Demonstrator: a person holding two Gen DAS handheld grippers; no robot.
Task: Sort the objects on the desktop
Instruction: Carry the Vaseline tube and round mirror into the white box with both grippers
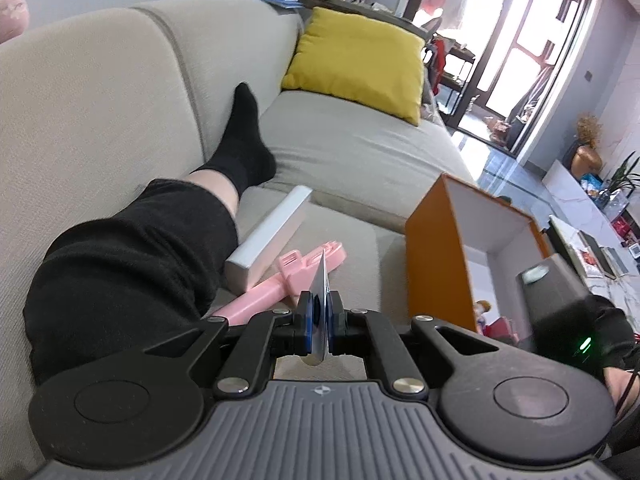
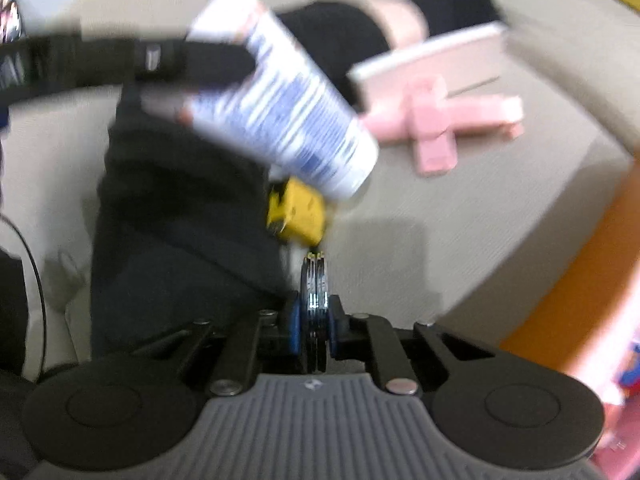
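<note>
Your left gripper (image 1: 320,312) has its jaws pressed on a thin card (image 1: 322,280), seen edge-on. The card stands on its edge between the blue pads, and its long axis runs away from you, the far tip pointing to the pink handle (image 1: 280,280) on the sofa (image 1: 360,152). The pink handle lies flat on the cushion; its long axis goes from near left to far right. Just behind it lies a silver box (image 1: 268,236), long and narrow, nearly parallel to the handle, and the two seem to touch. To the right of them stands an orange box (image 1: 436,264), open at the top, white inside. Your leg in black trousers (image 1: 132,248) lies along the sofa on the left, the black sock (image 1: 244,136) pointing far.

Your right gripper (image 2: 315,304) has its jaws closed on a small dark round thing (image 2: 315,308), also seen edge-on; the picture is too blurred to name it. Just beyond its tip lies a yellow object (image 2: 296,212) on the cushion. A white tube with blue print (image 2: 280,96) fills the middle of this view, tilted, its long axis from far left to near right. Whether it is held by the left gripper I cannot tell.
</note>
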